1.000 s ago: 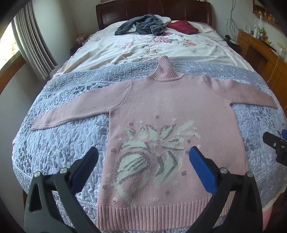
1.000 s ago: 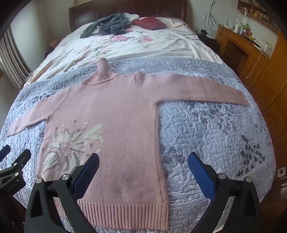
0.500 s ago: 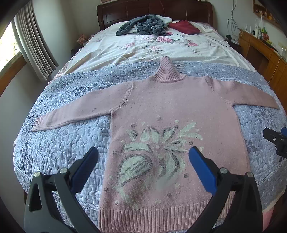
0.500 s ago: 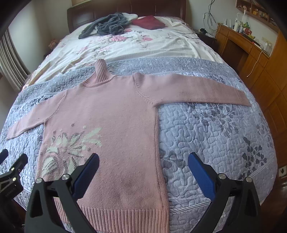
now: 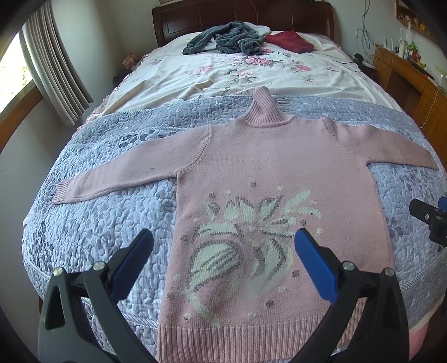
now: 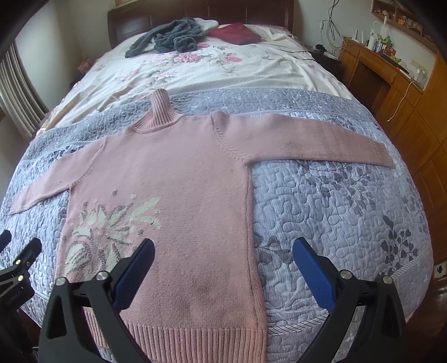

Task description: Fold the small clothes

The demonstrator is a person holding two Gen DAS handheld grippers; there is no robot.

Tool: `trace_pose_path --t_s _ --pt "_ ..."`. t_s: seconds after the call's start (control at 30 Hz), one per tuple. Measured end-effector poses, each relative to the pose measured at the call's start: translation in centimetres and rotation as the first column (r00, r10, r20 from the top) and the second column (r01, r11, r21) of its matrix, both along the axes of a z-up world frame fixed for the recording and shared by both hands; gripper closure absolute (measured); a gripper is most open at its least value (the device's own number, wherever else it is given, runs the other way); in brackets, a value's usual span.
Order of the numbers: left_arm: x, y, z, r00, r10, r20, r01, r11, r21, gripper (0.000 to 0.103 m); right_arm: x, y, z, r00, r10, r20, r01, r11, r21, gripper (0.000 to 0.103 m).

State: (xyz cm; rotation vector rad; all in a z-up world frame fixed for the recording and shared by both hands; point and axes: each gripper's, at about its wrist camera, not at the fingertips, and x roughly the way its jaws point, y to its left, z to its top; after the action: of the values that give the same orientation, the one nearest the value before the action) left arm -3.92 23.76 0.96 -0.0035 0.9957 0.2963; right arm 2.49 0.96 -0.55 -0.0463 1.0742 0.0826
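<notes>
A pink sweater (image 5: 276, 173) lies flat and face up on the grey quilt (image 5: 92, 223) at the foot end of the bed, its hem at the near edge, its collar pointing toward the headboard (image 5: 243, 16). Both sleeves stretch out sideways toward the bed's left and right edges. A pale floral pattern (image 5: 245, 240) covers the lower front.

The left gripper (image 5: 223, 251) hangs above the hem with its jaws spread wide, holding nothing. The right gripper (image 6: 223, 259) hangs over the sweater's right side seam near the hem, its jaws equally wide apart and empty.

Beyond the quilt, a floral sheet (image 5: 237, 75) covers the bed. At the head end lie a dark grey garment (image 5: 223, 39) and a red cloth (image 5: 290, 42). A wooden cabinet (image 6: 391, 81) stands along the bed's right side.
</notes>
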Motion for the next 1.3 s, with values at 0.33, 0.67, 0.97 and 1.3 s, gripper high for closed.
trace_pose_path --t_s 0.33,0.67,0.97,1.3 --pt "-0.13 0.21 -0.11 1.0 0.001 0.001 -0.001 1.0 0.005 0.003 0.04 0.12 -0.03 1.0 -0.001 -0.003 0.001 1.0 0.001 0.004" --pt "-0.2 0.42 -0.16 1.0 0.006 -0.001 -0.006 1.0 0.004 0.003 0.07 0.13 -0.01 1.0 0.0 -0.002 0.0 1.0 0.001 0.004" --pt "-0.32 0.6 -0.14 1.0 0.014 -0.001 -0.014 1.0 0.005 0.003 0.07 0.43 0.01 1.0 0.003 0.003 -0.003 1.0 -0.006 0.004" --pt "-0.39 0.56 -0.1 1.0 0.013 -0.002 -0.013 1.0 0.016 0.003 0.05 0.64 0.07 1.0 0.007 0.003 -0.007 1.0 -0.007 0.004"
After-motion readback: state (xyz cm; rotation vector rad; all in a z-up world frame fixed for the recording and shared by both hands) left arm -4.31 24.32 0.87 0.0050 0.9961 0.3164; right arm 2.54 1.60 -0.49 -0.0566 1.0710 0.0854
